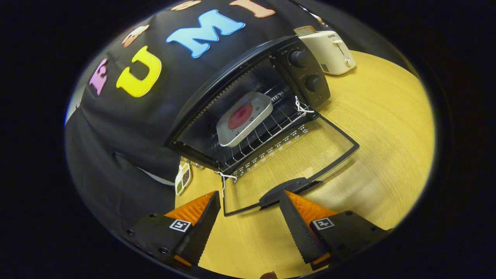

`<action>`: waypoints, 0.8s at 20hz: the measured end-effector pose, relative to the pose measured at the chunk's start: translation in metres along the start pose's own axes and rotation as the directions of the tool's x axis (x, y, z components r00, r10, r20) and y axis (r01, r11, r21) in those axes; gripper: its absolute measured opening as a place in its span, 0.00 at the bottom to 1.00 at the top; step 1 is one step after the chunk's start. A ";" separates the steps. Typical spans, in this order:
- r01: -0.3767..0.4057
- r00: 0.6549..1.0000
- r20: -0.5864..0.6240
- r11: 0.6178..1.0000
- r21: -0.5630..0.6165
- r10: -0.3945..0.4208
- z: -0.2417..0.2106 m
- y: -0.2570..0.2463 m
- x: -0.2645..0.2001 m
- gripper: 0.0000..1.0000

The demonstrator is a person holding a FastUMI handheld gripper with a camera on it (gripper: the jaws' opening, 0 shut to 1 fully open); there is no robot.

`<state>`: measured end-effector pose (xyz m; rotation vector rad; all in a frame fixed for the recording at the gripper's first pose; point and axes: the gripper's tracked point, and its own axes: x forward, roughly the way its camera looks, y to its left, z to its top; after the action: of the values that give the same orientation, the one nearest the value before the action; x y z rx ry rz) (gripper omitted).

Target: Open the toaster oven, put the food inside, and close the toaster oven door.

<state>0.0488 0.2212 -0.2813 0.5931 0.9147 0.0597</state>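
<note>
Pale yellow wood-grain tabletop (387,128) is filling the ground under everything, with black cloth (116,128) hanging as the booth wall behind and draping down to the table's back edge. Toaster oven (248,100), black, is sitting on the table against that cloth, its door (294,155) lying fully open and flat toward the gripper, the glass pane showing the wood through it and a row of small white markings running along its hinge edge. Door handle (288,190), a dark curved bar, is sitting at the near edge of the door, just ahead of the fingertips and touching or nearly touching the right one. Food (241,116), a round reddish piece, is resting on a light grey rounded-square tray (244,120) that is sitting tilted on the wire rack (267,133) inside the oven cavity. Two black knobs (306,69) are showing on the oven's control panel. White string is tied at both hinge corners. Cream-white toaster (329,52) is standing beyond the oven on the table. A small multi-coloured card (183,178) is lying beside the oven's left corner. Gripper (248,203) is hovering above the table with its orange-and-black fingers (195,211) spread wide apart, gripping nothing.
</note>
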 end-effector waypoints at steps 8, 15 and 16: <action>0.125 0.989 -0.033 0.928 -0.352 -0.146 -0.032 -0.049 0.000 0.98; 0.184 0.972 -0.054 0.890 -0.417 -0.227 -0.041 -0.065 0.019 0.98; 0.185 0.974 -0.039 0.887 -0.422 -0.222 -0.037 -0.063 0.024 0.98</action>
<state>0.0232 0.1926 -0.3477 0.0936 1.0078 0.0892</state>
